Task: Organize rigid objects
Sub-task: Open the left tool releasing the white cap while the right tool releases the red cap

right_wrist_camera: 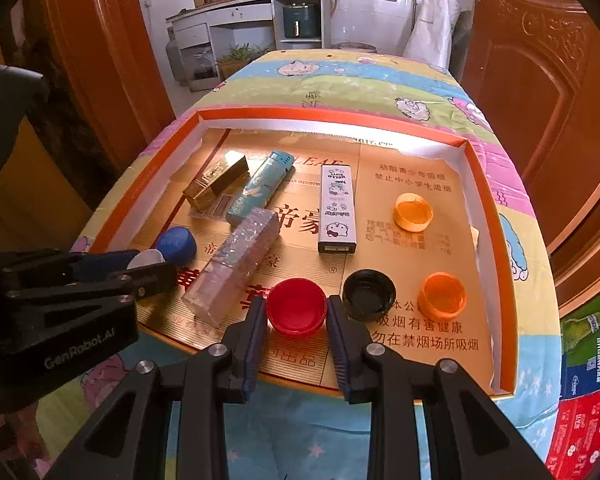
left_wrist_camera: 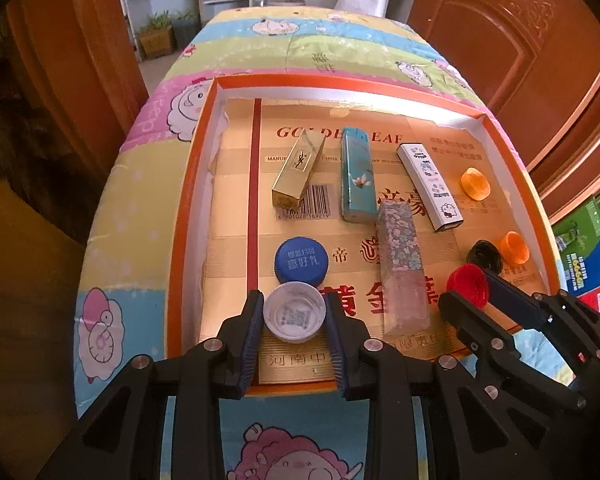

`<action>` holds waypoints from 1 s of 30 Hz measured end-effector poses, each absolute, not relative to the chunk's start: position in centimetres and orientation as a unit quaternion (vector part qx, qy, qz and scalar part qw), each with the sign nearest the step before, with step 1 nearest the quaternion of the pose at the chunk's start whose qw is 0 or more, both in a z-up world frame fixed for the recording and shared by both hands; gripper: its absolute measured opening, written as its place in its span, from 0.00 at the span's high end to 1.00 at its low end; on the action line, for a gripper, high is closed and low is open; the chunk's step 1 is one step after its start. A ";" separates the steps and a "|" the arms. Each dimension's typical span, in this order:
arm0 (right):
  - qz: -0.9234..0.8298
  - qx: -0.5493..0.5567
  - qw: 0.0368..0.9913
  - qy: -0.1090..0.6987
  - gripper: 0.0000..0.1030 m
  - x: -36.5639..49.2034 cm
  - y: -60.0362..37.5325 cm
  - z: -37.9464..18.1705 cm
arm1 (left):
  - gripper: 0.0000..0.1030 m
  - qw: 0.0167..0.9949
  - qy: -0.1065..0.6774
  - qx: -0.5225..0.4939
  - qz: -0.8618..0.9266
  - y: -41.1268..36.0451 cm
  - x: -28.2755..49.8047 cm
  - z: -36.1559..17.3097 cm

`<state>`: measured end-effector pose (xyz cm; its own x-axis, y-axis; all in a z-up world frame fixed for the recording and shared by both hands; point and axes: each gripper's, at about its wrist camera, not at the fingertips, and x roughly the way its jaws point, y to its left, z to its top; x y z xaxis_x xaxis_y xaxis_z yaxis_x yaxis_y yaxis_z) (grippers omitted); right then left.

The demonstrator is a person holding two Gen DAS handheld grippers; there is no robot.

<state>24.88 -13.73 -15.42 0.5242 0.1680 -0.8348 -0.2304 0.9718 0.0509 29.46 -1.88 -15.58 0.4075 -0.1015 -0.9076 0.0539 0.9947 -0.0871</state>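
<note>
An orange-rimmed tray [left_wrist_camera: 180, 220] lies on a cartoon-print quilt. A white bottle cap [left_wrist_camera: 294, 314] rests open side up on the tray floor between the pads of my left gripper [left_wrist_camera: 294, 297]; the pads flank it with hairline gaps and the jaws stand open. My right gripper [right_wrist_camera: 295, 304] is shut on a red cap [right_wrist_camera: 296, 307] near the tray's front edge. Just behind the white cap sits a blue cap [left_wrist_camera: 301, 260]. A black cap [right_wrist_camera: 369, 295] lies right beside the red one. Two orange caps [right_wrist_camera: 413, 212] [right_wrist_camera: 442, 295] sit further right.
Further back in the tray lie a gold box [left_wrist_camera: 298, 170], a teal lighter [left_wrist_camera: 356, 176], a white cartoon lighter [left_wrist_camera: 430, 186] and a floral clear bar [left_wrist_camera: 402, 264]. Wooden doors flank the bed. Coloured cartons [right_wrist_camera: 588, 360] stand at the right.
</note>
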 end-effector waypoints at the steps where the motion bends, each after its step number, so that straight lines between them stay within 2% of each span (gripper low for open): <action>1: 0.112 -0.035 0.872 0.475 0.70 24.8 -13.7 -15.5 | 0.64 0.840 0.540 -0.023 -0.048 -1.9 29.4 -15.6; 6: 0.110 -0.033 0.876 0.468 0.70 24.7 -13.8 -15.6 | 0.55 0.847 0.529 -0.026 -0.052 -2.0 29.4 -15.7; 14: 0.107 -0.039 0.885 0.451 0.69 24.3 -13.8 -15.1 | 0.55 0.855 0.513 -0.054 -0.056 -1.1 29.1 -15.5; 30: 0.091 -0.025 0.897 0.432 0.68 22.6 -14.7 -13.1 | 0.55 0.879 0.473 -0.038 -0.037 -1.2 27.0 -13.1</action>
